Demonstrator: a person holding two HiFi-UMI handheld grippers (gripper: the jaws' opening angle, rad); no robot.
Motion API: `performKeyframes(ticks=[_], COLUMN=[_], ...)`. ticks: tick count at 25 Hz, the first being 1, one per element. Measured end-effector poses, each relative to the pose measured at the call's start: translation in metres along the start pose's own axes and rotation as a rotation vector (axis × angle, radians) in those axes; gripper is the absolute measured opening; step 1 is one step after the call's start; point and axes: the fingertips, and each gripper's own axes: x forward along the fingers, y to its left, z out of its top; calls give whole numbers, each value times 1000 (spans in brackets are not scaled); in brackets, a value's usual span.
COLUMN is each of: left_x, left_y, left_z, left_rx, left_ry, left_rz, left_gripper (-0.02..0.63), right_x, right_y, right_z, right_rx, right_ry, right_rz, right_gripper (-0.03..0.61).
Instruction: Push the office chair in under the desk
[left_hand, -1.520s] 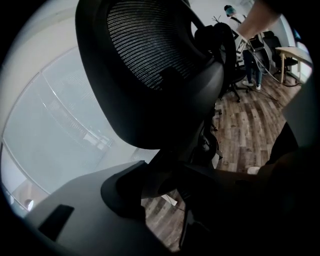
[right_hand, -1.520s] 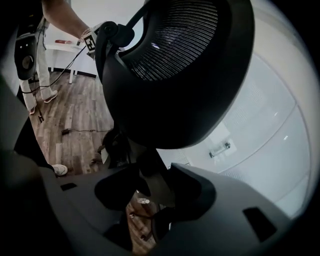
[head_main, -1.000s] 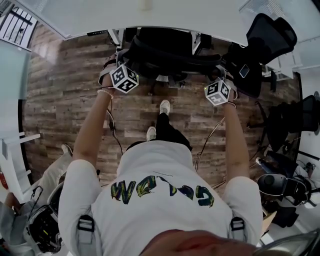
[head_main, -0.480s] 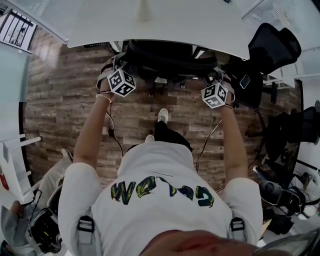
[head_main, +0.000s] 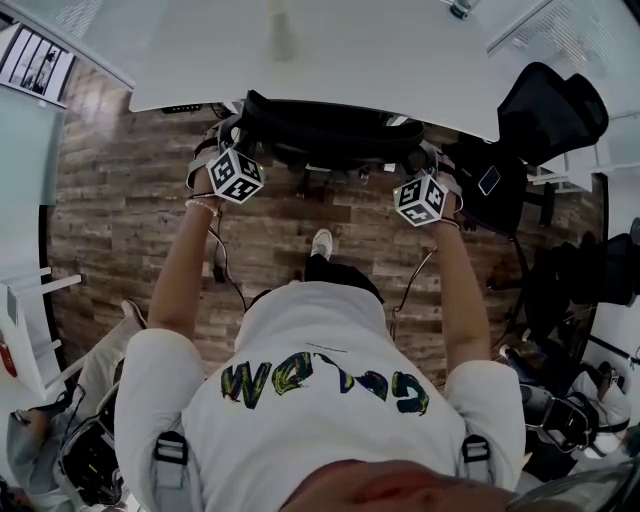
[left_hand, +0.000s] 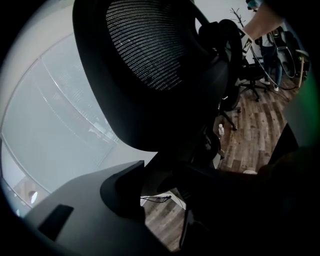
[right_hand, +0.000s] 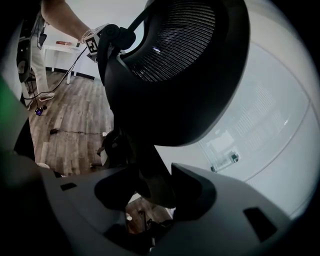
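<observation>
Though still gripped, office chair (head_main: 330, 125) farther under desk (head_main: 330, 60).

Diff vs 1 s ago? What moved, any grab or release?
The office chair rolled forward, further under the desk; its backrest now sits at the desk edge. The left gripper and right gripper travelled with it, and the person stepped after them. No grab or release: both grippers stay at the backrest's sides with chair frame between their jaws. The desk has not moved.
</observation>
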Motion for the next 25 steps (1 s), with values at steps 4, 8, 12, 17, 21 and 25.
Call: performKeyframes(ticks=[4,8,12,17,21,25], left_x=[11,17,20,31,37,39], left_y=[3,9,23,30,36,35], left_z=[9,9,3,6,6,7], left_rx=[-2,3,1,5,8,12], left_ry=[10,5,5,-4,-9,-23], left_rz=[11,10,14,12,2,-8], left_gripper=[183,181,183,183,184,184], right_x=[10,18,23,35,41,46], right_y=[-12,-19,-21,-29,-32,-35], right_z=[-5,-1,12,13,16,15], right_rx=[2,-5,-9,1,11,15], right_ry=[-3,-12,-10,-3,11,36], right_rz=[6,3,0,-2,-5,-4], right_gripper=[206,206,206,206,209,213])
